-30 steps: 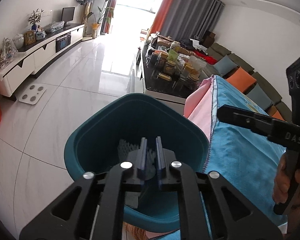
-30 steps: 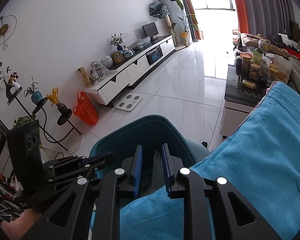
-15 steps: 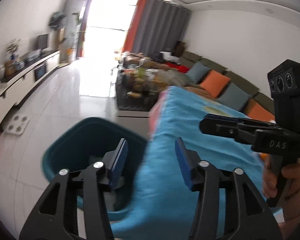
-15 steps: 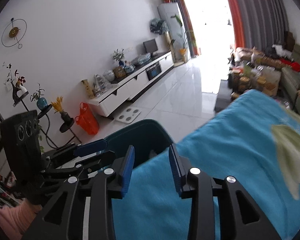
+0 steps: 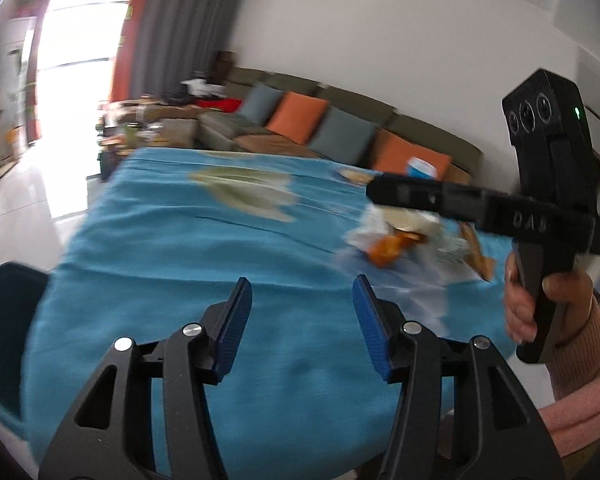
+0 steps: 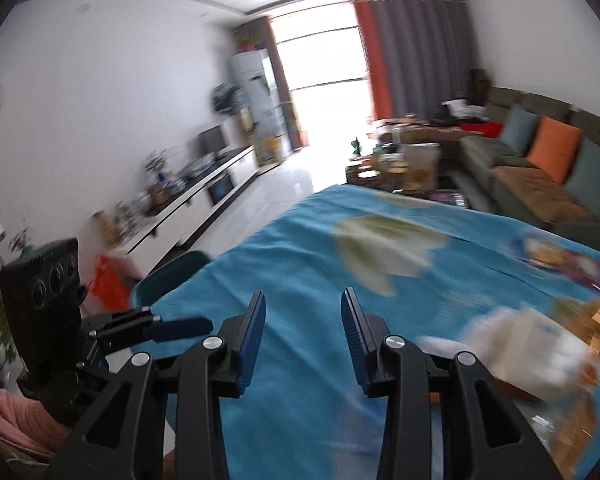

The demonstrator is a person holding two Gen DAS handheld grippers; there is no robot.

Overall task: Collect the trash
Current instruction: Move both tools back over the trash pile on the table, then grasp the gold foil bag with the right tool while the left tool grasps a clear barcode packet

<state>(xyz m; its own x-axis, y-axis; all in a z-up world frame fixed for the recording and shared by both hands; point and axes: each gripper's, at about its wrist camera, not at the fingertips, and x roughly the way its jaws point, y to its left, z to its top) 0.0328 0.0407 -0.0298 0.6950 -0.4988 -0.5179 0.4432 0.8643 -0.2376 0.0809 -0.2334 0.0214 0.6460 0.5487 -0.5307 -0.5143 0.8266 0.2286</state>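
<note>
In the left wrist view, the left hand-held gripper [image 5: 302,312] is hovering with its blue-padded fingers spread wide and nothing between them, above the bench draped in a bright blue cloth [image 5: 172,248]. The task's thing — a blurred heap of crumpled white paper, clear plastic film and orange-brown wrappers [image 5: 404,240] — is lying on the cloth ahead and to the right, partly behind the black right hand-held gripper [image 5: 384,194] reaching in from the right. It looks light and soft: the paper should crush under the pads, while the film is probably slippery and may slide out. A bunched, raised fold of paper or wrapper seems the safest hold, rather than a flat edge lying on the cloth. The dark teal plastic trash bin [image 5: 4,320] is showing at the bench's left edge, well apart from the heap.

In the right wrist view, the right hand-held gripper [image 6: 303,324] is also gaping, holding nothing, over bare cloth. The trash heap [image 6: 528,344] is sitting to its right — a pale paper lump with shiny golden-orange wrapper beside it, too smeared by motion to count pieces. The bin [image 6: 168,280] is peeking out past the bench's far left edge, beyond the left hand-held gripper [image 6: 204,323], whose finger spacing cannot be told from here.
</note>
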